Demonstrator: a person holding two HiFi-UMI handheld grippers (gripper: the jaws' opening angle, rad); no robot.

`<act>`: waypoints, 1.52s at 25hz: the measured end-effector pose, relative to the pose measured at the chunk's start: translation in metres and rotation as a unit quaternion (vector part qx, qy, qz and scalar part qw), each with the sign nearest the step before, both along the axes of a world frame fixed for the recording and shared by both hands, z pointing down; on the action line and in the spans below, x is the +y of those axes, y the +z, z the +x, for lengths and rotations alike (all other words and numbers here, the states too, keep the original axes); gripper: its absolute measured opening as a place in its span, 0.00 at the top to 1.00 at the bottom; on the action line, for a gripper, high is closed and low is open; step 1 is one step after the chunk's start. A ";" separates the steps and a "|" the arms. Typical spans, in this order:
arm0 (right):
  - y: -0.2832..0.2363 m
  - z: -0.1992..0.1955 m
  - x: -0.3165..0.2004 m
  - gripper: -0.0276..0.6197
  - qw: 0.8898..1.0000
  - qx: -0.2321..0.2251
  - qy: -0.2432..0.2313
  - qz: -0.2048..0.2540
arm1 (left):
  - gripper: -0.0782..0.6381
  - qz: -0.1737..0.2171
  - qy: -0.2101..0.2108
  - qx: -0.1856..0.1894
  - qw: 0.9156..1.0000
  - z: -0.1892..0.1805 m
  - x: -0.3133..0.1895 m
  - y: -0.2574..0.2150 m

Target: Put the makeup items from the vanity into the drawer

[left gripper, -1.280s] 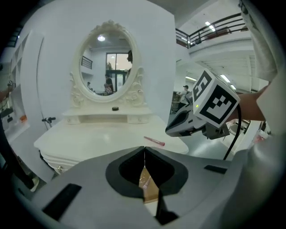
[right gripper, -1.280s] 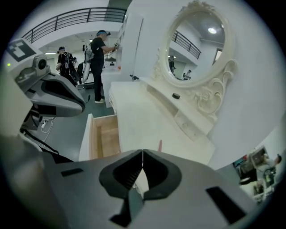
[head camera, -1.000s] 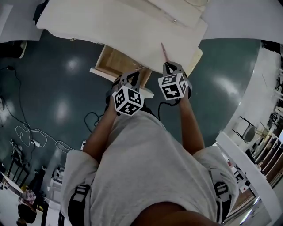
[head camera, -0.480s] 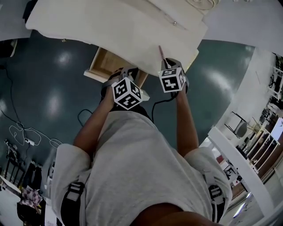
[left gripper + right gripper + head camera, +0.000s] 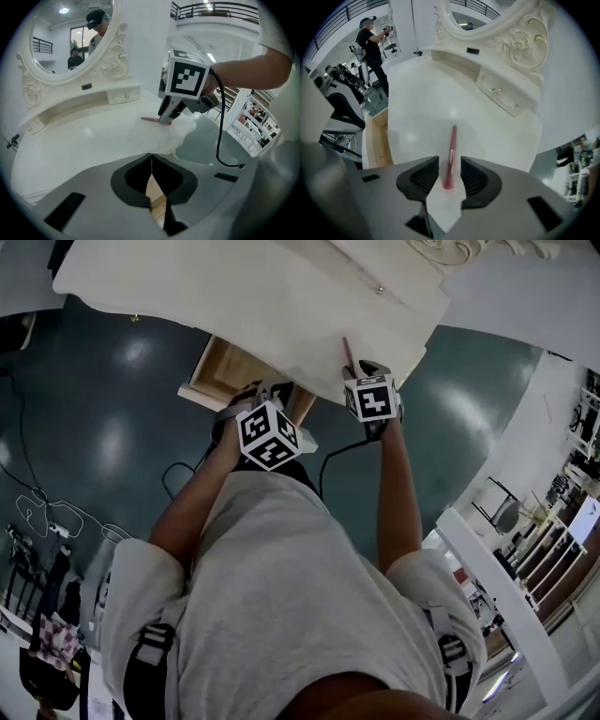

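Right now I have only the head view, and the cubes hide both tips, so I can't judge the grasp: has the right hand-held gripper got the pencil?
Observer: No. The right hand-held gripper has just been opening its jaws; they stand apart either side of the pencil, pads off it.
Operator: Is it lined up?
Observer: Yes, it lies flat on the vanity, pointing away along the jaws.
Operator: And the left?
Observer: The left hand-held gripper is shut, nothing in it.

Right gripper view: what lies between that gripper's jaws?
In that view, a pink makeup pencil lies on the vanity top, its near end inside the right gripper, whose jaws have just been opening.
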State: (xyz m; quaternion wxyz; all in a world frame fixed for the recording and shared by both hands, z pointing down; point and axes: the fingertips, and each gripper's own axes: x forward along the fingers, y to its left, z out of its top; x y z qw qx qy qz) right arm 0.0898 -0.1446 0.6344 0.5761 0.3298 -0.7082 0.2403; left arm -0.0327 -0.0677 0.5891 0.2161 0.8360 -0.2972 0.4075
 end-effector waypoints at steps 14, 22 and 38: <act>0.014 0.004 0.001 0.84 0.999 -0.027 0.015 -0.023 | 0.88 -0.012 -0.028 -0.002 1.000 0.000 0.013 0.005; 0.013 0.003 0.005 0.87 1.000 -0.020 -0.003 -0.004 | 0.88 -0.008 -0.050 -0.003 0.999 0.004 0.022 0.000; -0.005 -0.029 0.024 0.87 0.997 -0.045 -0.068 0.010 | 0.88 -0.005 -0.099 -0.002 0.995 -0.002 0.041 -0.004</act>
